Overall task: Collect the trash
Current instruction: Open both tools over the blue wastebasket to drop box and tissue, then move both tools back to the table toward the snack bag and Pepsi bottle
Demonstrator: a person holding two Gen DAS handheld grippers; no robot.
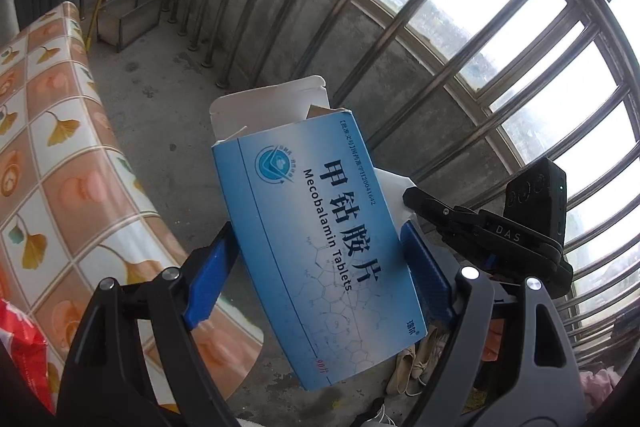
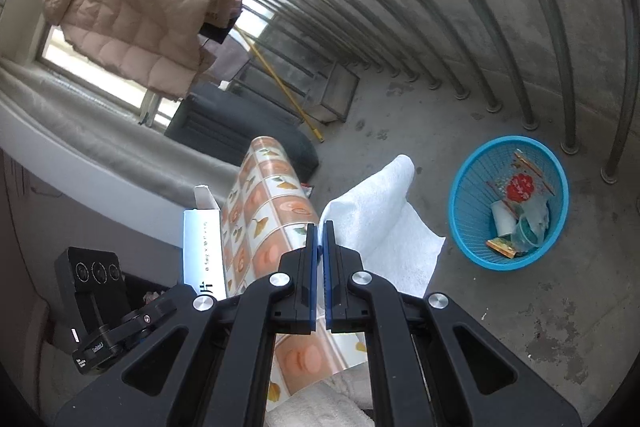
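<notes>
My left gripper (image 1: 320,259) is shut on a blue and white Mecobalamin tablet box (image 1: 320,227) with its top flap open, held up in the air beside the table. The box also shows in the right wrist view (image 2: 202,247), at the left. My right gripper (image 2: 320,231) is shut on a white paper towel (image 2: 384,219) that hangs out past its fingertips. The right gripper also shows in the left wrist view (image 1: 416,203), to the right of the box. A blue mesh basket (image 2: 460,211) stands on the concrete floor to the right, holding several pieces of trash.
A table with an orange and white leaf-pattern cloth (image 1: 60,147) is at the left, with a red bag (image 1: 20,339) on it. Metal railing bars (image 1: 360,27) line the balcony. A beige puffer jacket (image 2: 132,11) hangs above. Shoes (image 1: 412,367) lie on the floor.
</notes>
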